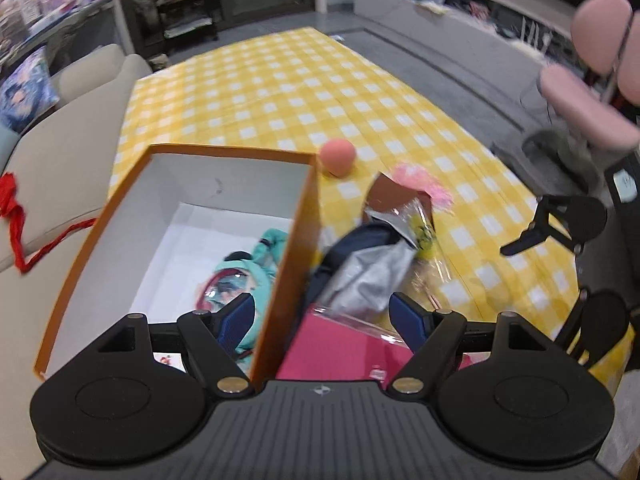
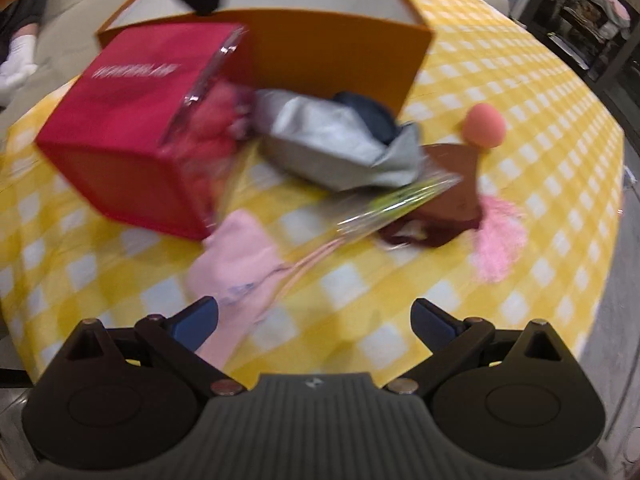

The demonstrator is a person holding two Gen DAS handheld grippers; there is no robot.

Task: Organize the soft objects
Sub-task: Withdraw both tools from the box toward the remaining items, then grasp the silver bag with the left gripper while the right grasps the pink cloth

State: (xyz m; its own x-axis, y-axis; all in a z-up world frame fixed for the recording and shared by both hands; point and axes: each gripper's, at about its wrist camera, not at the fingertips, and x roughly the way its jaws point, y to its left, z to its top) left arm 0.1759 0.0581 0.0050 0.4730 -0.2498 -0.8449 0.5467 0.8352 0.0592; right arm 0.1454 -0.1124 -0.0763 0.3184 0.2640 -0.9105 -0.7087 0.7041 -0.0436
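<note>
Tongs above worktop (image 2: pixel 520 80), both pairs spread wide, empty.
Pink cloth (image 2: pixel 240 268) by right tongs (image 2: pixel 314 320) lies lengthwise, pointing away; left tongs (image 1: pixel 322 312) straddle orange box (image 1: pixel 296 248) wall.

Doll (image 1: pixel 244 276) in open box (image 1: pixel 224 176); ball (image 1: pixel 338 158) beyond box corner (on tablecloth (image 1: pixel 280 92))

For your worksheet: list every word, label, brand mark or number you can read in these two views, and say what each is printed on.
No text reads with certainty.
White lettering on the red box: upside down and blurred, unreadable.
Small emblem on each tool's grey body: a symbol, no letters.
Dark device with a pale screen: marks too small to read.
Orange box: no print visible.
</note>
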